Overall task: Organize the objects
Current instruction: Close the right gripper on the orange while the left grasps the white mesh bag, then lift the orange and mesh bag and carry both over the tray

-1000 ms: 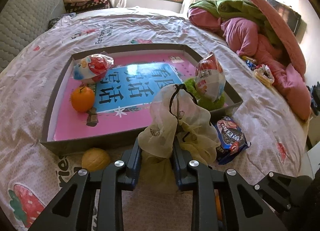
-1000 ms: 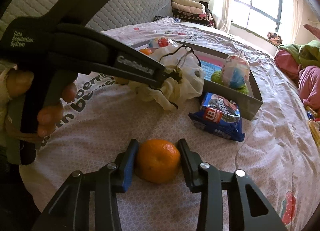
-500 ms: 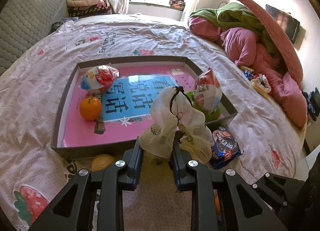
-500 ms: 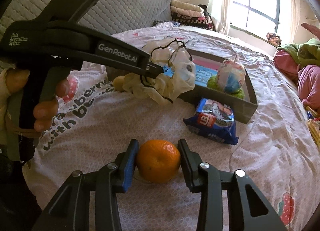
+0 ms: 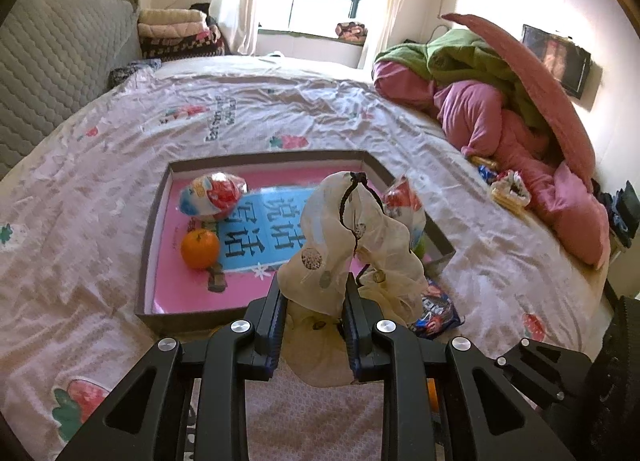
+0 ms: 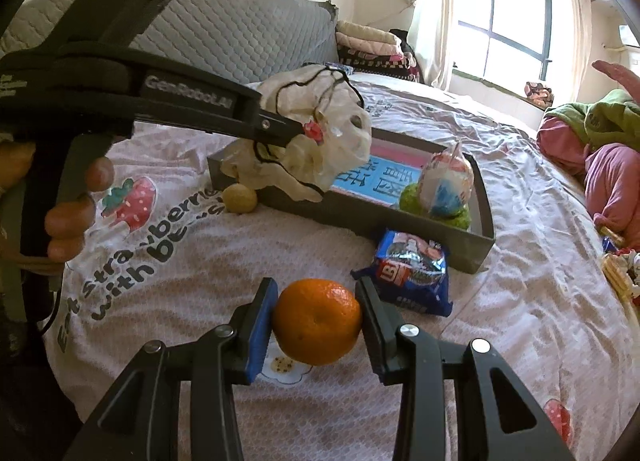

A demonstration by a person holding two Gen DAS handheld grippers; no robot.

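Left gripper (image 5: 313, 303) has lifted the cream drawstring pouch (image 5: 352, 237) higher in the last sec, jaws clamped tight on its bunched fabric, now hanging over the near wall of the grey tray (image 5: 148, 237) w/ pink floor. Right gripper (image 6: 316, 321) hasn't budged, jaws snug on the orange (image 6: 317, 321) just above the bedsheet (image 6: 500, 341). Looks like pouch goes into the tray next, orange after

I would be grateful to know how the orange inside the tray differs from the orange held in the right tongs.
The orange in the tray rests loose on the pink liner of the tray, touched by nothing; the held orange is clamped between the right tongs, outside the tray, over the bedsheet. The tray orange sits beside a wrapped snack; the held one is nearest a blue snack packet. Both are round, orange and unpeeled.
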